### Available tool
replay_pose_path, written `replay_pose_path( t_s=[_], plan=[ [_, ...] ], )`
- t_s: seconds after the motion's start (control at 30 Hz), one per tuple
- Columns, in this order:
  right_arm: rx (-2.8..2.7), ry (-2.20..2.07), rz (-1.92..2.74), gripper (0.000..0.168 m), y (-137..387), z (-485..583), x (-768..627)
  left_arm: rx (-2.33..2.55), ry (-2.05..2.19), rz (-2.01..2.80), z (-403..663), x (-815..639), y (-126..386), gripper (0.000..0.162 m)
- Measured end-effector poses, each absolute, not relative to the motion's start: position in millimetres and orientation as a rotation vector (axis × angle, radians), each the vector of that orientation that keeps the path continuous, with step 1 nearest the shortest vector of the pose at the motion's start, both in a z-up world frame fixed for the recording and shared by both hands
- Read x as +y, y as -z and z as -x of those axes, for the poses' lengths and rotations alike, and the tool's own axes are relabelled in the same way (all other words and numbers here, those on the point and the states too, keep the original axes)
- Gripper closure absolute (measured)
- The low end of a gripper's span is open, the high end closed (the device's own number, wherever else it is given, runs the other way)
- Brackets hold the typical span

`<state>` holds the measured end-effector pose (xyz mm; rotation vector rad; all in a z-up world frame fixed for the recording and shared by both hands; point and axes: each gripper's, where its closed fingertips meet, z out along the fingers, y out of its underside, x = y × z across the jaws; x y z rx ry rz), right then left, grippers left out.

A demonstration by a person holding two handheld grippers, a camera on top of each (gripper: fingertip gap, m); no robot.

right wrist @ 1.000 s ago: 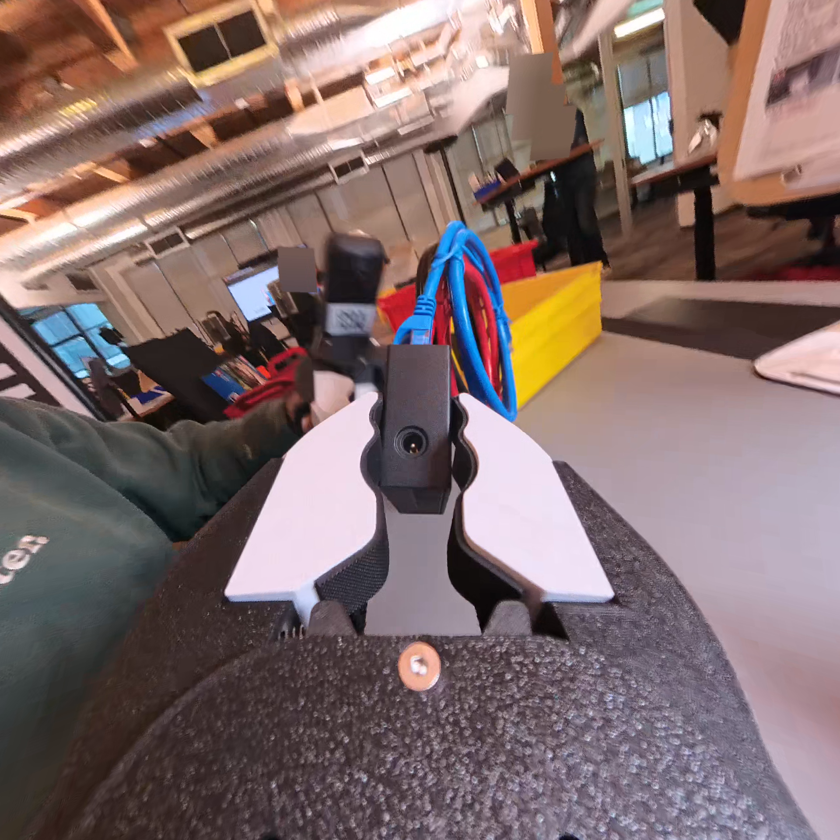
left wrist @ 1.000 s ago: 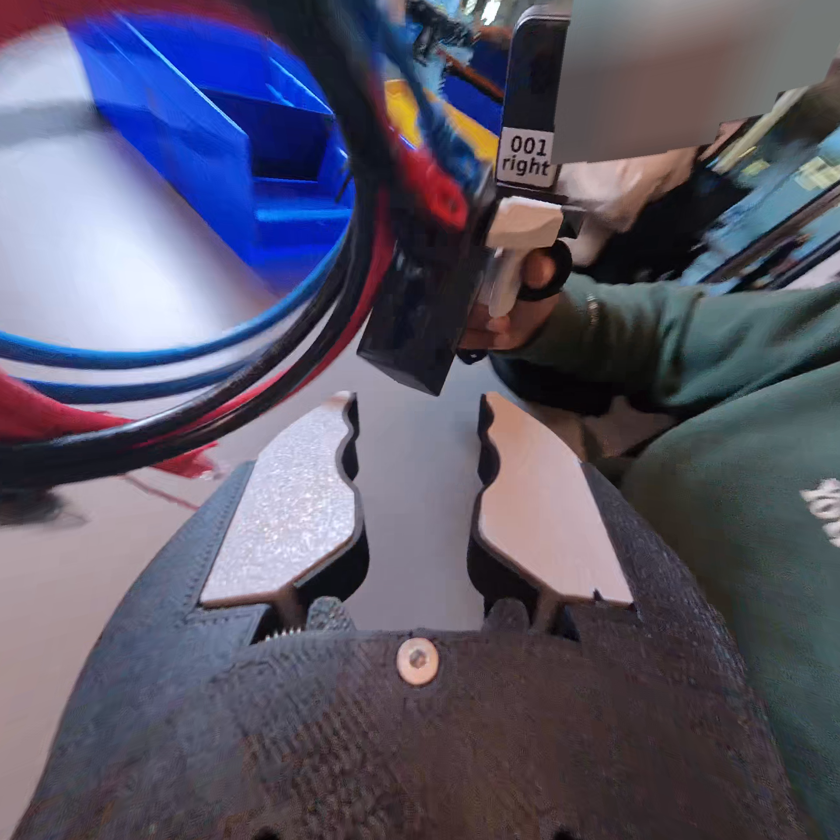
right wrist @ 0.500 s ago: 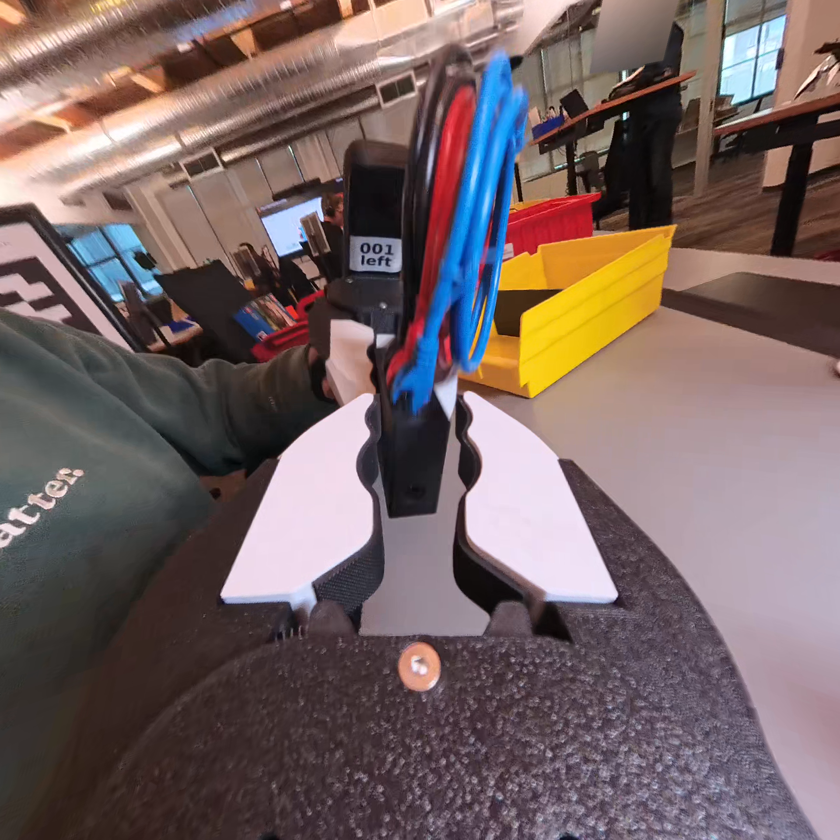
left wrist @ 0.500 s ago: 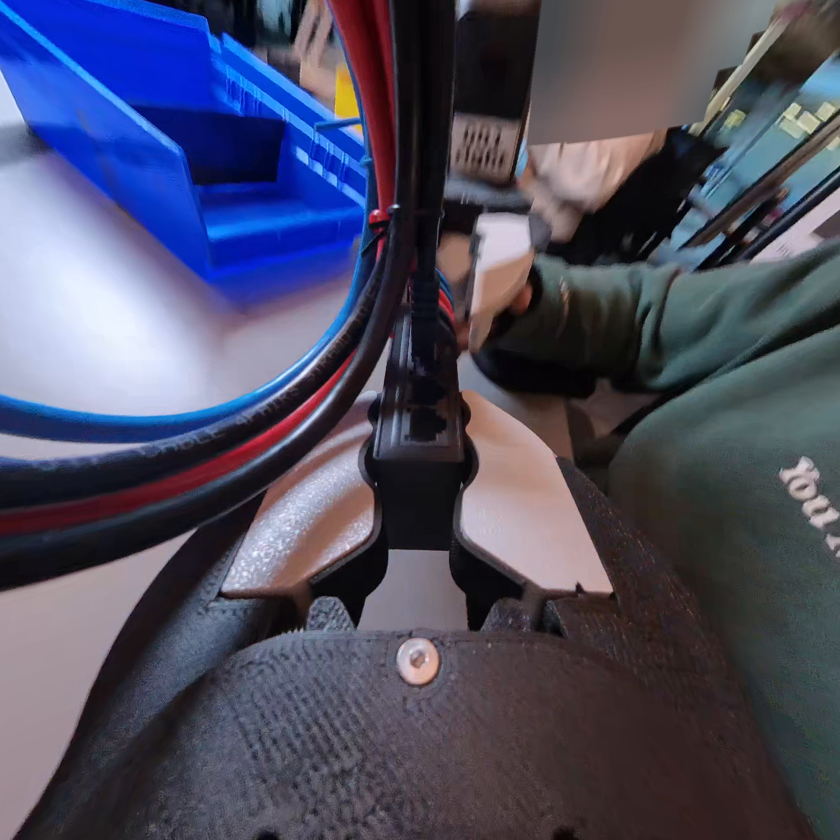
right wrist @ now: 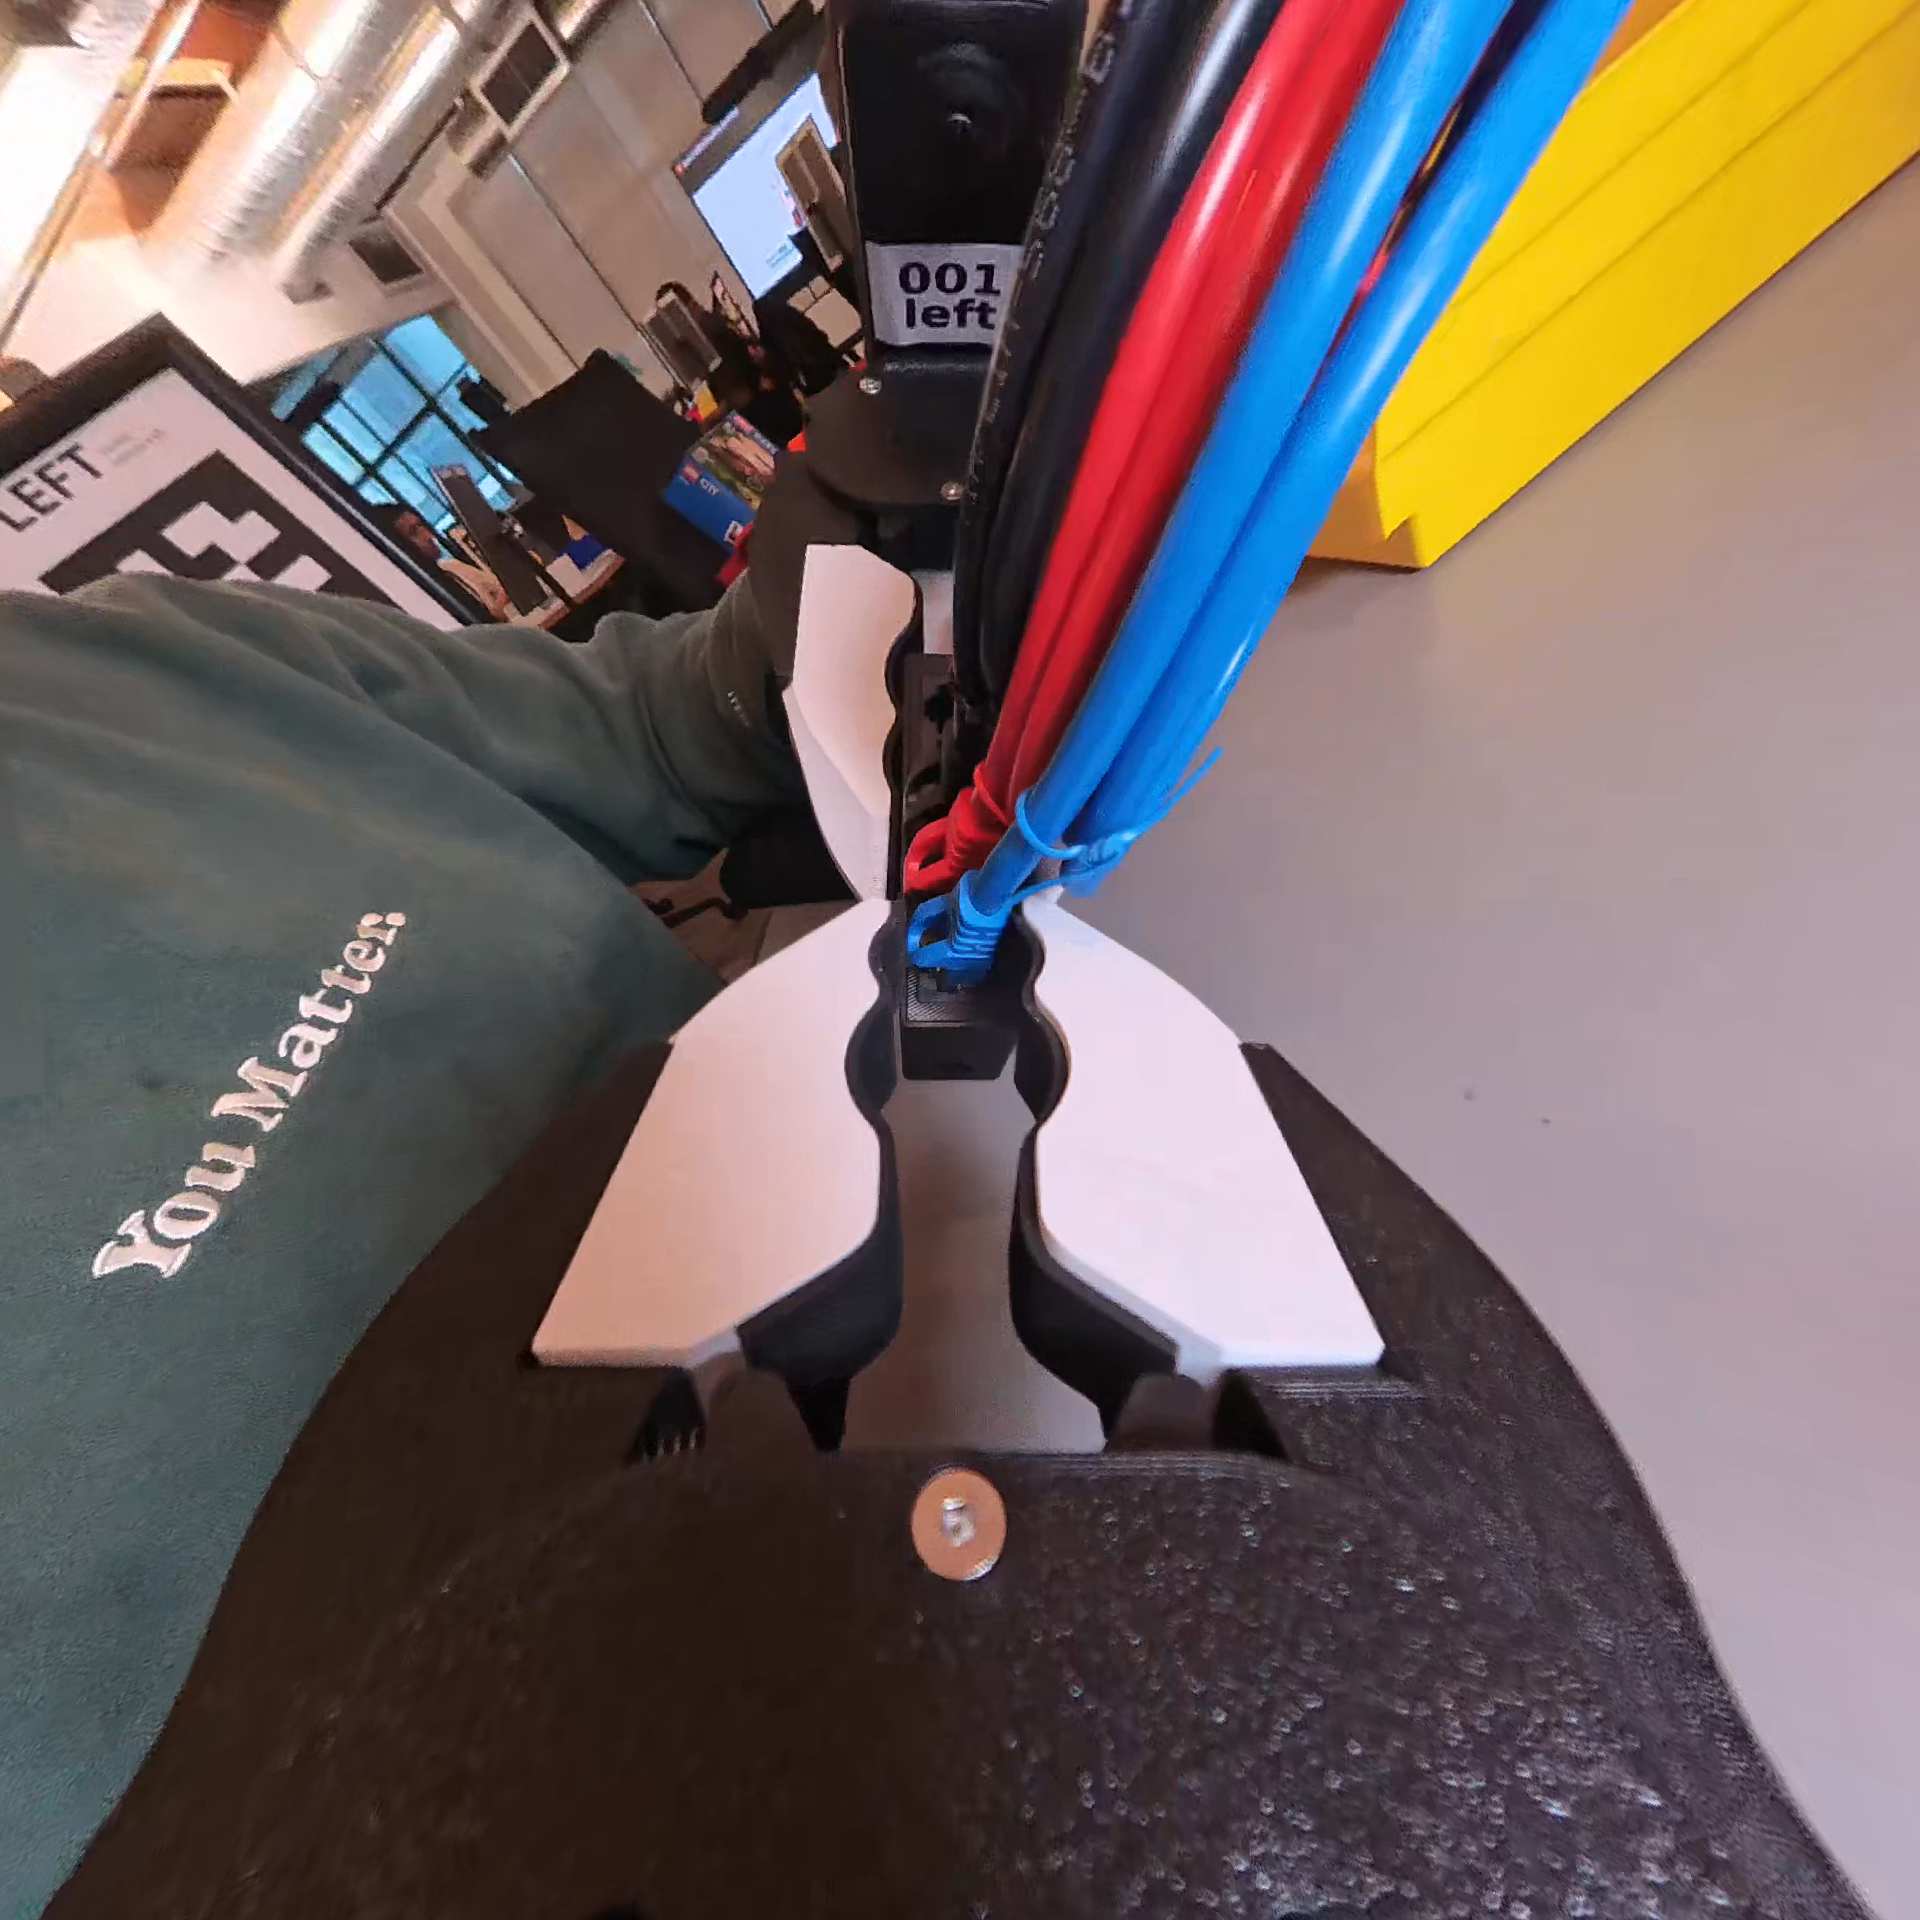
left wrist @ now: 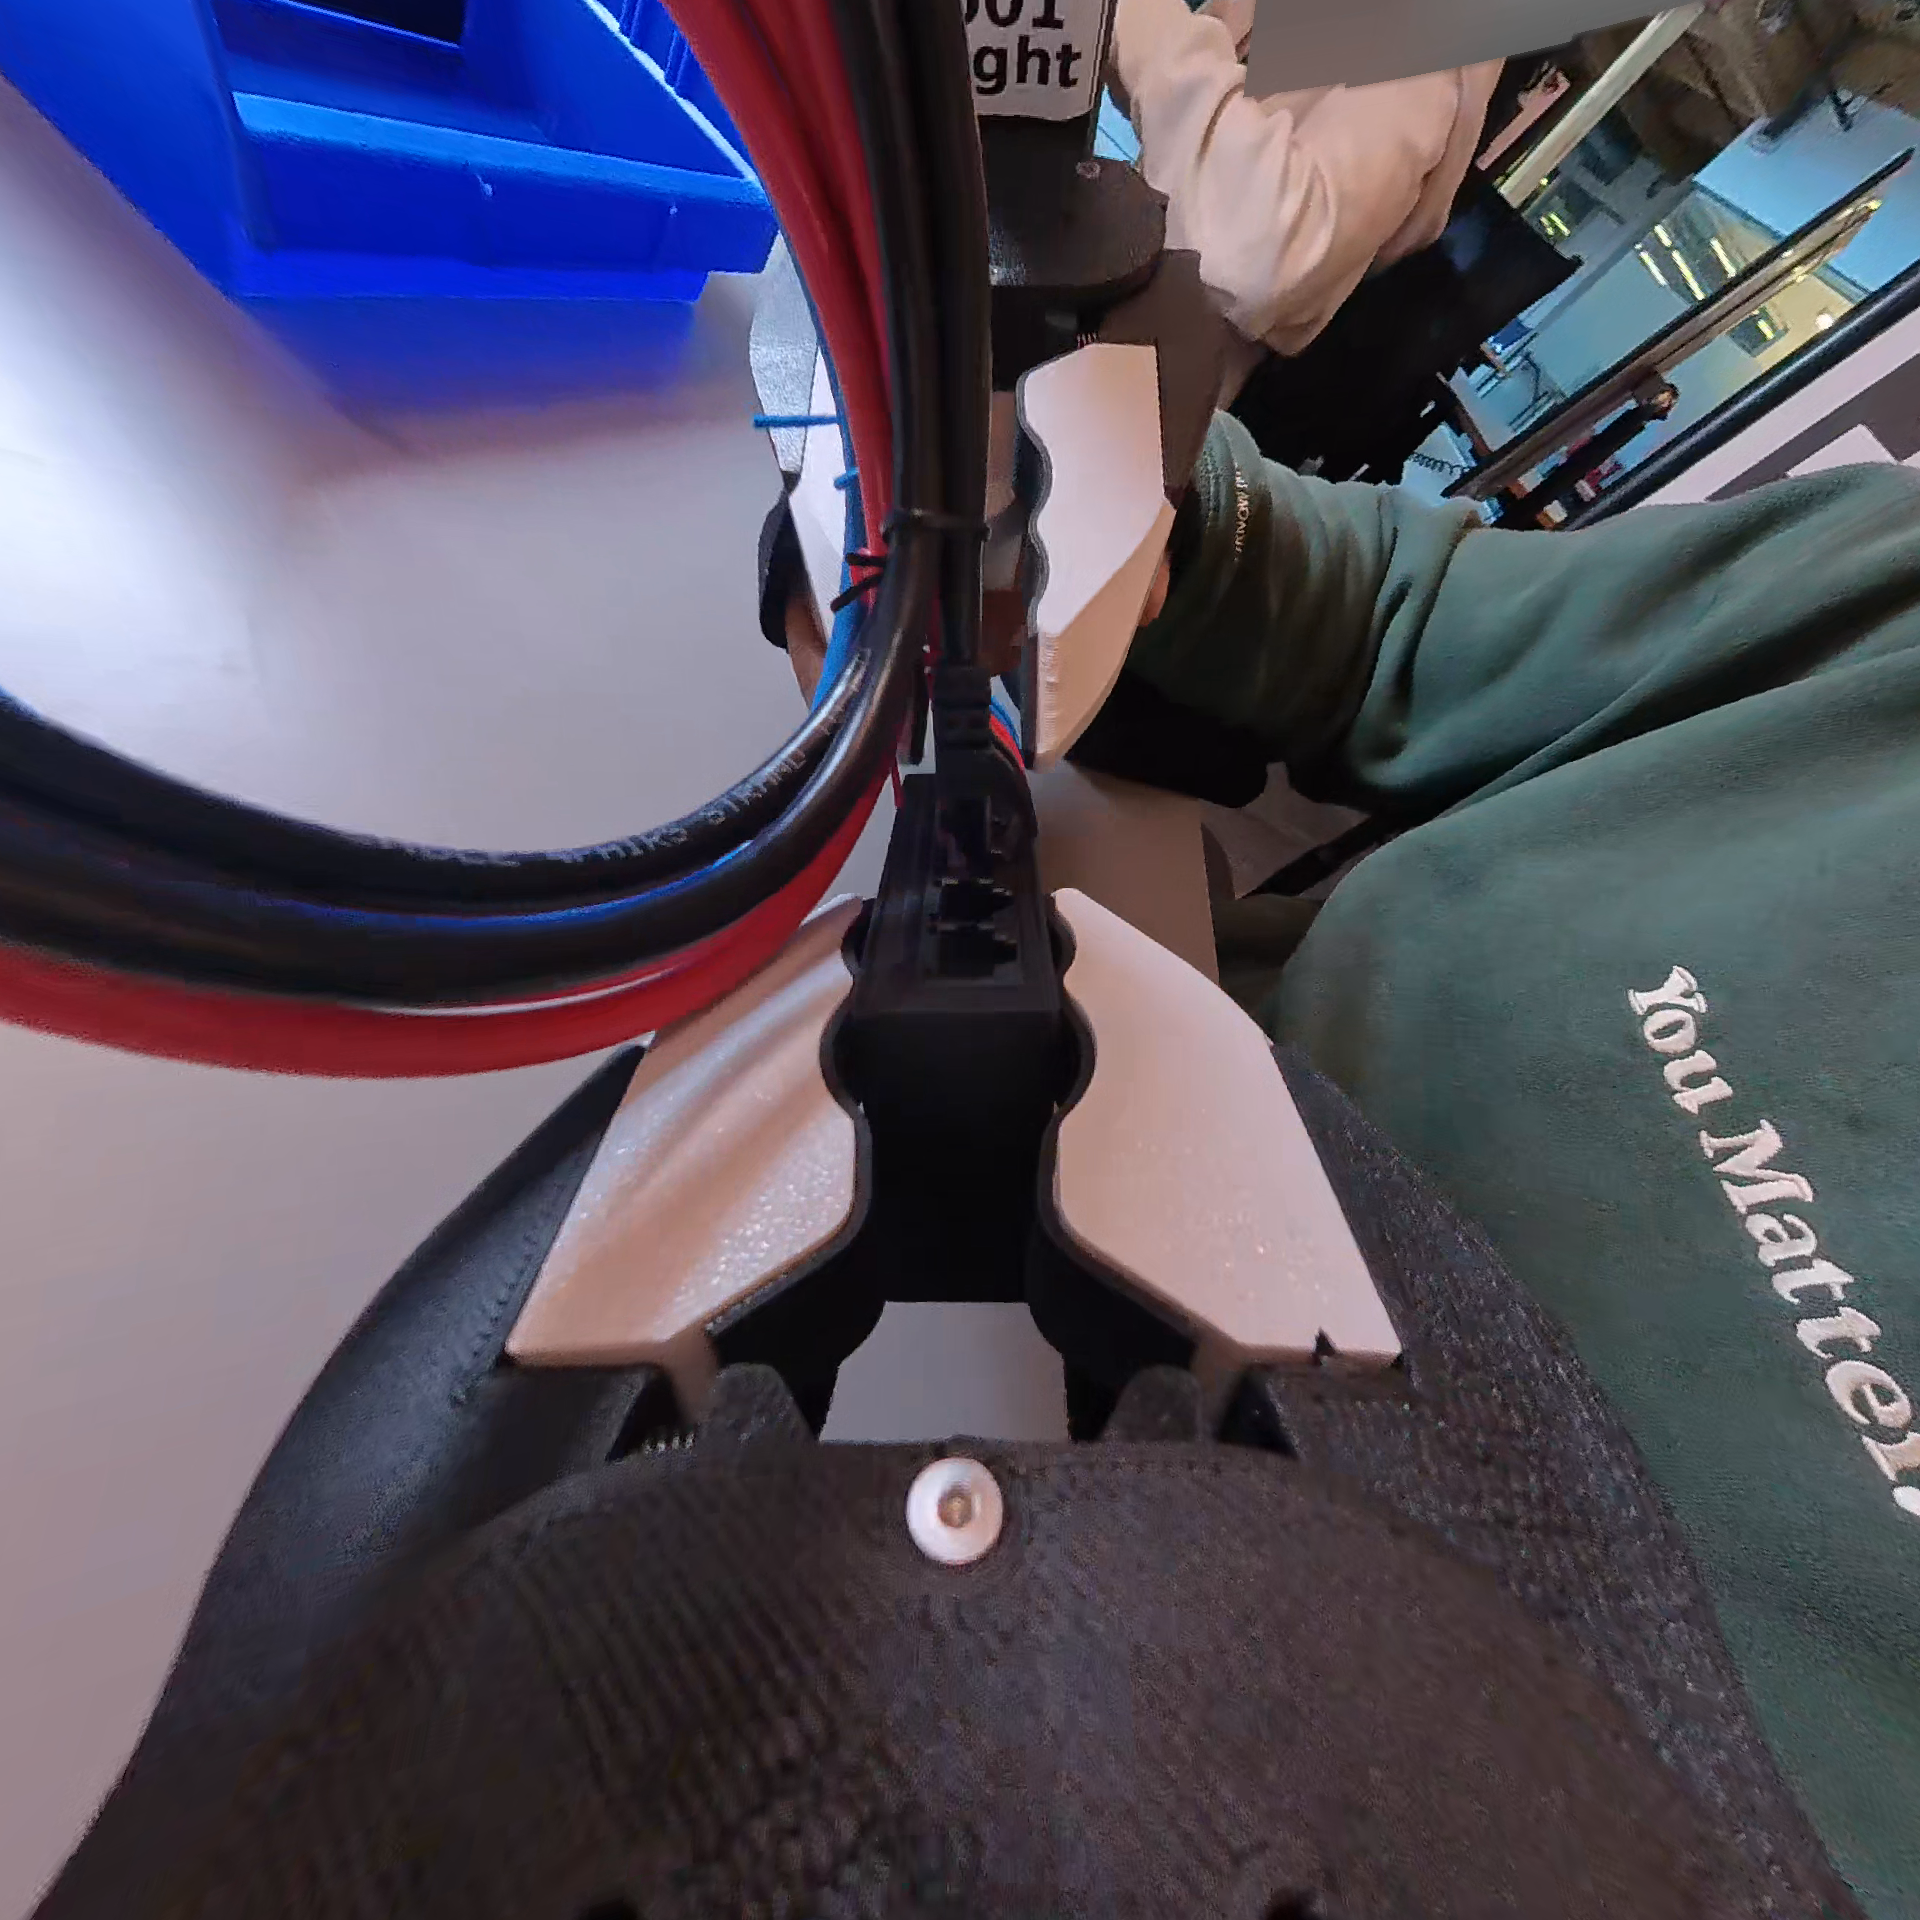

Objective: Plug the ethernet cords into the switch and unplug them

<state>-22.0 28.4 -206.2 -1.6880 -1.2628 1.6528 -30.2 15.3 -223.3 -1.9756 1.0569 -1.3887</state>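
Both grippers, left (left wrist: 956, 997) and right (right wrist: 956, 997), are clamped on opposite ends of the small black switch (left wrist: 951, 1049), judged rigid and light, while 3 springy bundled ethernet cords (right wrist: 1195, 520) are better grasped at their plug boots.

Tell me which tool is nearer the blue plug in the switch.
Right. The right tool flanks the switch end holding the blue plug; the left tool grips the opposite end.
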Motion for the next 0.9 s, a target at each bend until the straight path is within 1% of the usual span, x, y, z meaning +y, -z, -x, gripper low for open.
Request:
replay_pose_path(
  t_s=[0.13,0.37,0.67,0.77,0.83,0.9],
  plan=[
    [-1.339,-1.641,1.674,0.151,211,21,23,1.047,1.433,1.981,31,13,222,0.132],
    [-1.444,-1.465,1.659,0.150,221,20,19,0.997,1.541,2.013,29,10,226,0.133],
    [-1.493,-1.292,1.616,0.151,231,19,18,1.041,1.493,2.013,29,8,233,0.132],
    [-1.480,-1.289,1.588,0.152,233,20,16,1.068,1.470,1.996,29,7,235,0.132],
    [-1.440,-1.339,1.561,0.153,228,19,17,1.068,1.459,1.969,28,7,232,0.132],
    [-1.425,-1.303,1.533,0.153,224,19,19,1.076,1.426,1.948,28,8,229,0.132]
  ],
)
